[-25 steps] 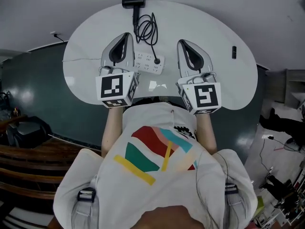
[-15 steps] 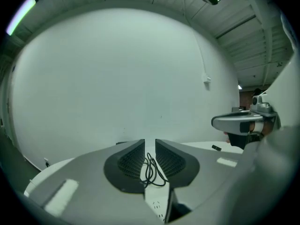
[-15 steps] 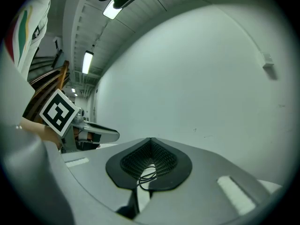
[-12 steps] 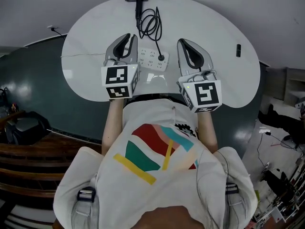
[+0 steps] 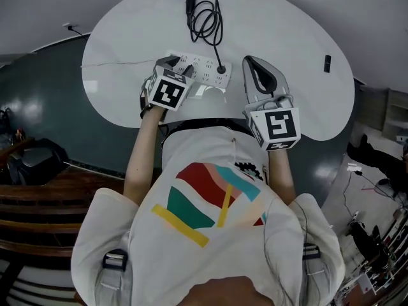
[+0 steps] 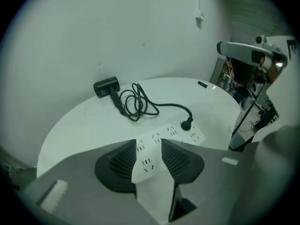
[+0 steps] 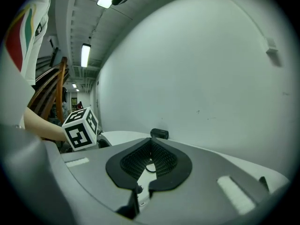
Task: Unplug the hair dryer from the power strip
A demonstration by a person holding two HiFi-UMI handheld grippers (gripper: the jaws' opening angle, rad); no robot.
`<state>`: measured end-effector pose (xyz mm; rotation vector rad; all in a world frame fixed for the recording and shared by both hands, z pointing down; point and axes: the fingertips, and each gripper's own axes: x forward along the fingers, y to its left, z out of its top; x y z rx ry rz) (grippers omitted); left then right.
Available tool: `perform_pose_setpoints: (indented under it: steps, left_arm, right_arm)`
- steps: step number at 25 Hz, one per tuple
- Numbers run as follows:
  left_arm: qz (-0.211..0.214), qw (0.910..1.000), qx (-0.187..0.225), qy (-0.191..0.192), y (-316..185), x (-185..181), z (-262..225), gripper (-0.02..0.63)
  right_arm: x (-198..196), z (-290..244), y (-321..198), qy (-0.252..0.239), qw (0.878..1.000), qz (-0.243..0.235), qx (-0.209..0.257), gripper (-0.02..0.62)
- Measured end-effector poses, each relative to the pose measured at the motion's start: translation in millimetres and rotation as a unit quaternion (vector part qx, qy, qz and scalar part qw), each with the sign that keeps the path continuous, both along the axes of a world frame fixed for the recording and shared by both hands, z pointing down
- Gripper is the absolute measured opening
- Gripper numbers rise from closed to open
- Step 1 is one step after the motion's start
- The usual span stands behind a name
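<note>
Now my left gripper (image 6: 149, 149) opening astride strip (image 6: 176, 134), left end: pin firmly. Right gripper (image 7: 151, 159), clenched empty, should pull plug (image 6: 186, 124).

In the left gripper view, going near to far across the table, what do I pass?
The left gripper, jaws opening with the near end of the white plastic power strip between them → round black plug seated in its far end → coiled black cord → black hair dryer.

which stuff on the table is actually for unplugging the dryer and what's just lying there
For the job:
- hair dryer
- its coiled cord
- plug, seated in the strip
- power strip

Just lying about:
- small black object near the table edge, on the right in the head view
</note>
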<state>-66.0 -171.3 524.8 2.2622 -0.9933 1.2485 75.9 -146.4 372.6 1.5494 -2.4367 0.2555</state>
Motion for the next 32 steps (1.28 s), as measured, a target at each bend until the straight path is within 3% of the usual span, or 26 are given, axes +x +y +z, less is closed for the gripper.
perform_pose_setpoints:
  steps: [4, 11, 18, 28, 32]
  left_arm:
    - [0.016, 0.9990, -0.042, -0.007, 2, -4, 14, 0.169]
    - [0.055, 0.9963, -0.056, -0.034, 3, 0, 29, 0.232]
    - [0.054, 0.9941, -0.084, -0.043, 13, -1, 39, 0.252]
    - [0.058, 0.9960, -0.050, -0.046, -4, -6, 32, 0.264]
    - [0.054, 0.9960, -0.057, -0.042, -2, -2, 33, 0.275]
  right_arm:
    - [-4, 14, 3, 0.005, 1.000, -0.006, -0.021, 0.015]
    - [-13, 22, 9, 0.015, 0.999, -0.017, -0.037, 0.015]
    - [-13, 36, 16, 0.006, 0.998, -0.011, -0.060, 0.015]
    - [-13, 38, 15, 0.017, 0.998, -0.016, -0.061, 0.015]
    - [-12, 41, 17, 0.014, 0.998, -0.015, -0.065, 0.015]
